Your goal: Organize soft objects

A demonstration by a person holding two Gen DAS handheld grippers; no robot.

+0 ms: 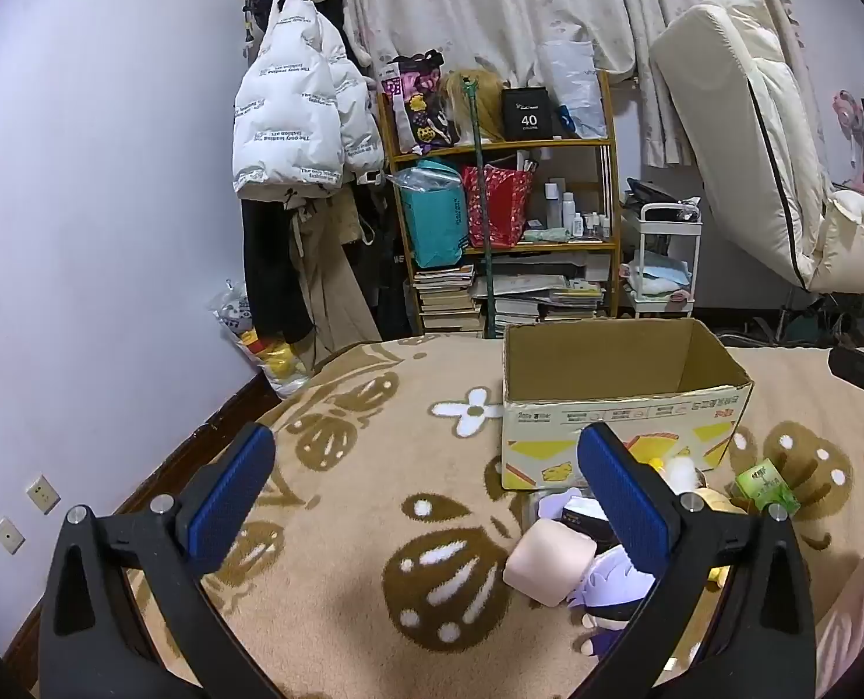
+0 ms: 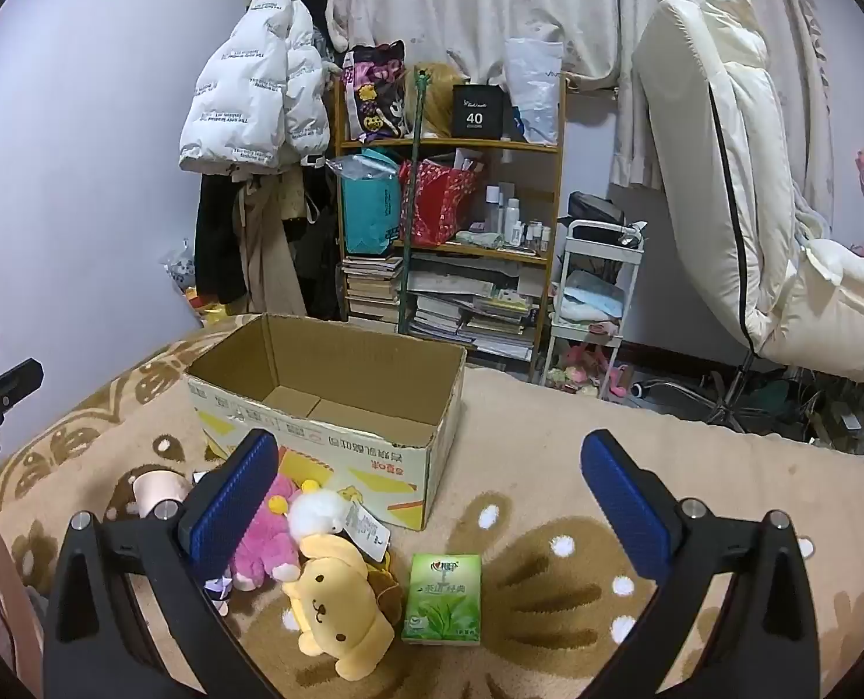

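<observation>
An open cardboard box (image 2: 338, 402) (image 1: 612, 402) stands empty on the tan patterned blanket (image 2: 548, 437). In front of it lie a yellow dog plush (image 2: 332, 600), a pink plush (image 2: 265, 542), a small white plush (image 2: 318, 509) with a tag, and a green tissue pack (image 2: 443, 597) (image 1: 764, 483). A purple-haired doll (image 1: 600, 594) and a pale pink cylinder (image 1: 548, 559) lie beside them. My left gripper (image 1: 426, 501) hovers open over the blanket, left of the pile. My right gripper (image 2: 426, 507) hovers open above the tissue pack. Neither holds anything.
A wooden shelf (image 2: 449, 145) with bags, bottles and books stands beyond the bed. Coats (image 1: 298, 105) hang at the left wall. A white cart (image 2: 595, 303) and a cream recliner chair (image 2: 740, 198) stand at the right. A person's sleeve (image 1: 863, 611) shows at the edge.
</observation>
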